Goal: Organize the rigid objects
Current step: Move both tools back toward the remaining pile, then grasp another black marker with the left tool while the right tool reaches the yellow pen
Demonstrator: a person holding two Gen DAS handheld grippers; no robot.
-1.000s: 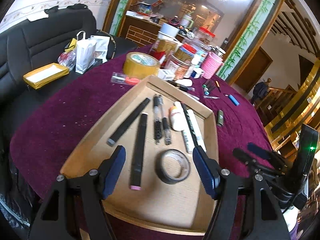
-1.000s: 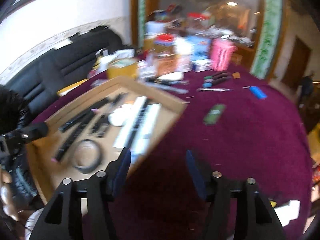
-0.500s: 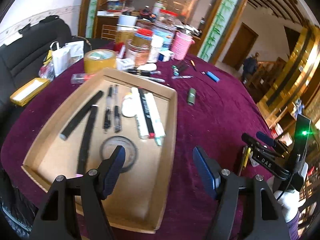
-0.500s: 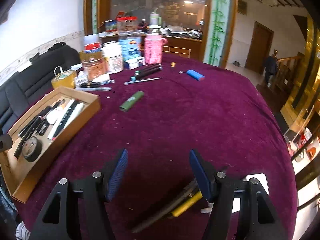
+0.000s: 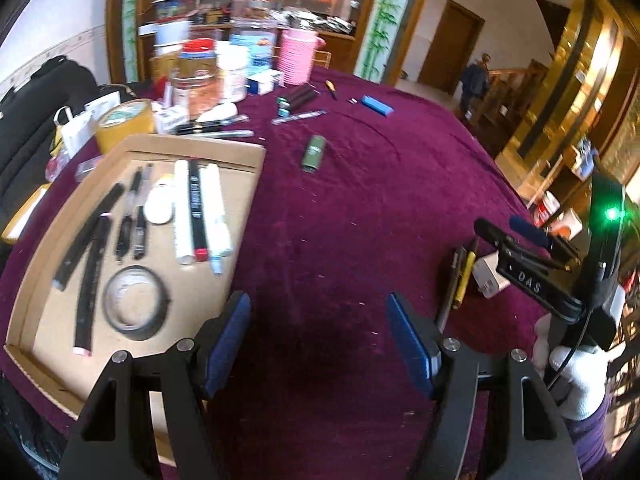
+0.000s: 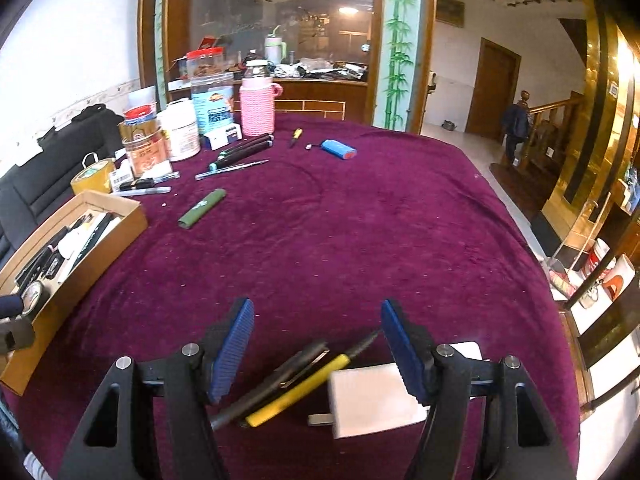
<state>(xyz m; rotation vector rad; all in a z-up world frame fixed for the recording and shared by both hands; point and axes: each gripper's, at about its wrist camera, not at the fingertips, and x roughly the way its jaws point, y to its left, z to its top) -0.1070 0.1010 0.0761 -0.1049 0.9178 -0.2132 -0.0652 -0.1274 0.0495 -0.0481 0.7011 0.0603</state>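
Observation:
A cardboard tray on the purple cloth holds pens, markers and a black tape roll; it also shows in the right wrist view. My left gripper is open and empty over bare cloth right of the tray. My right gripper is open, above a yellow pen, a dark pen and a white charger lying between its fingers. A green case, a blue box and dark pens lie further back.
Jars, a pink-sleeved bottle, a brown tape roll and small boxes crowd the far left of the table. A black sofa stands behind the left edge. The table's right edge drops to shelves.
My left gripper has swung right, off the tray to the bare cloth. My right gripper has moved right and back, and the pens and charger now lie between its fingers.

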